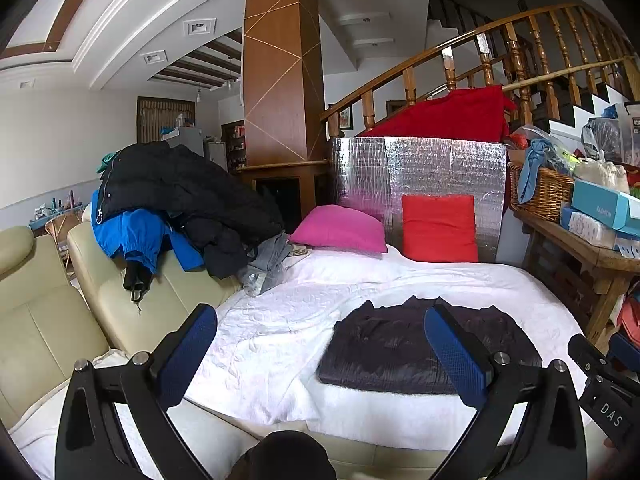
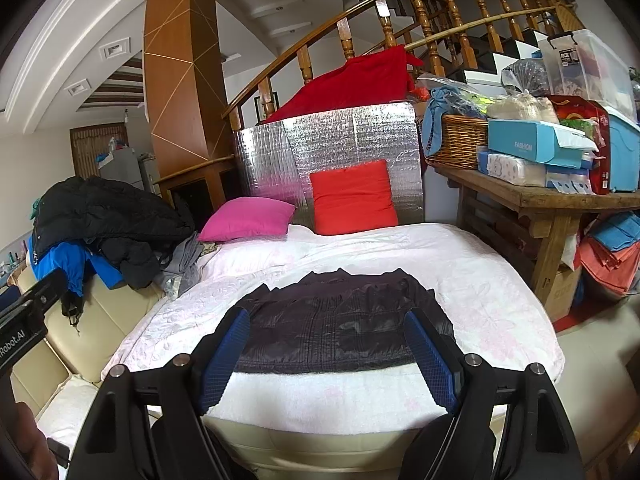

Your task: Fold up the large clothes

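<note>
The folded dark jacket (image 2: 340,328) lies flat on the white bedspread (image 2: 460,280). The left gripper (image 1: 320,348) and right gripper (image 2: 326,352) (blue pads) both stand spread wide, holding nothing.

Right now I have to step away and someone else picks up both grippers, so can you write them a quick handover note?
Left tongs: open, empty, held short of the bed.
Right tongs: open, empty, held over the near bed edge.
Dark quilted jacket: lies folded into a flat rectangle on the white bedspread, touched by neither gripper.
Left: the pile of coats, black and blue, heaped on the cream sofa at the left, looks unfolded. Probably move the folded jacket aside, then take the next coat.
</note>
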Available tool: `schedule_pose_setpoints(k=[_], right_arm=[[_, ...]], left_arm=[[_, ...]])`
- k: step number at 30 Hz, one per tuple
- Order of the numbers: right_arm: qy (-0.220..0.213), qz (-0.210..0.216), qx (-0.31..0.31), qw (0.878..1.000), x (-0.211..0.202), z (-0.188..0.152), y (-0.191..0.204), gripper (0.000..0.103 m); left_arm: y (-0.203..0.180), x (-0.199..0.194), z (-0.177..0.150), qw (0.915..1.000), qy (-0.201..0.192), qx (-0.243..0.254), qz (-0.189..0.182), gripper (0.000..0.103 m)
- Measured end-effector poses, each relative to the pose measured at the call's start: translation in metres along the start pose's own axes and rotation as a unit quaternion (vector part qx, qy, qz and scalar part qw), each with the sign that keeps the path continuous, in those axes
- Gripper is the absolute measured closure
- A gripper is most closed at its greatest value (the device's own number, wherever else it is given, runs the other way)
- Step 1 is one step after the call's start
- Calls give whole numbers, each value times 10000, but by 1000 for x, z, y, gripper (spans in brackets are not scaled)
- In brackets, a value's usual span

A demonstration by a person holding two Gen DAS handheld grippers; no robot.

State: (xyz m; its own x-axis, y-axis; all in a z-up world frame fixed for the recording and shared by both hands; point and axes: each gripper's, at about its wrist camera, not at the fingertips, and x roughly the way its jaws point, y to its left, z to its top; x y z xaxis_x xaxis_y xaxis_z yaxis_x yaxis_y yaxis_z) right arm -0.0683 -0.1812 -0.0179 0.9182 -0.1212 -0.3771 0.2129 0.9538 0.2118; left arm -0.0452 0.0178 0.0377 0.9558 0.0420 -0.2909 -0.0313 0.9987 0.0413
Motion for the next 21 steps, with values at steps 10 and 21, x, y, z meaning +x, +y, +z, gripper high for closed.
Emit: schedule_pose_setpoints(k=[10,21], right_arm=[[18,16,16,10000,1,-1,-1,20],[11,-1,20,10000,2,-2,2,20]], left_arm=[[0,2,0,10000,19,12,-13,0],[1,4,-2,10000,47,34,-18,0]])
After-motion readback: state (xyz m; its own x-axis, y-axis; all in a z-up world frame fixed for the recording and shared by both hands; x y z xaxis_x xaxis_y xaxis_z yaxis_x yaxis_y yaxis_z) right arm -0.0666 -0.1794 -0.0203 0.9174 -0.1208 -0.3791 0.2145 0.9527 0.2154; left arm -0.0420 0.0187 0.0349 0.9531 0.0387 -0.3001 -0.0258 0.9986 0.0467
